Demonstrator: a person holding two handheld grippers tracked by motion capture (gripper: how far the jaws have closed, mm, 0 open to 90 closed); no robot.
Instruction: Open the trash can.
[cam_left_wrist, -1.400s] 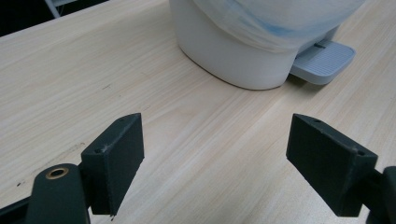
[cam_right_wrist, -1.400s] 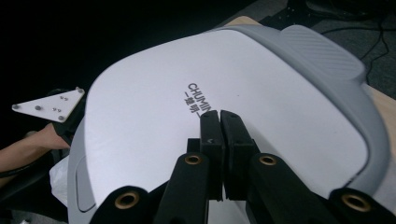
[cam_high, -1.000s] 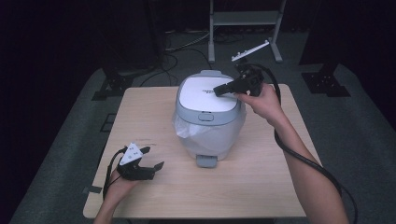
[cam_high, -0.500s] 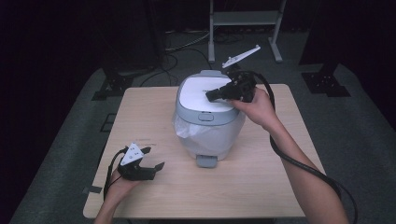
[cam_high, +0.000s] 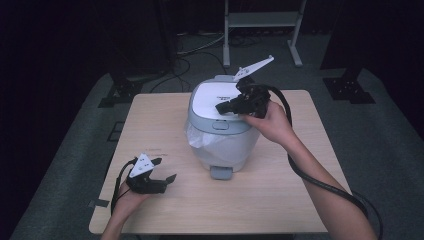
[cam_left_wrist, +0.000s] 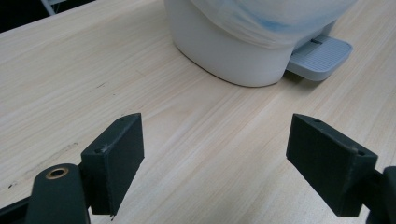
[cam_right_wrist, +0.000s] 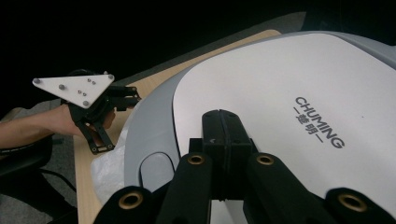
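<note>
Currently the right gripper (cam_high: 223, 107) is seen over the white lid (cam_right_wrist: 280, 102) of the rice cooker (cam_high: 222, 135), jaws fully closed on nothing. Cooker is parked mid-table (cam_high: 280, 200). At 7 o'clock from it, the left gripper (cam_high: 165, 170) is held wide open, empty.

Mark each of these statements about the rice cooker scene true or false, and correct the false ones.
1. The rice cooker has its lid shut. True.
2. The right gripper has its fingers spread wide. False: they are pressed together over the lid.
3. The left gripper is open with nothing between its fingers. True.
4. The rice cooker sits on the floor. False: it stands on the wooden table.
5. The left gripper touches the cooker. False: it is apart, near the table's front.
</note>
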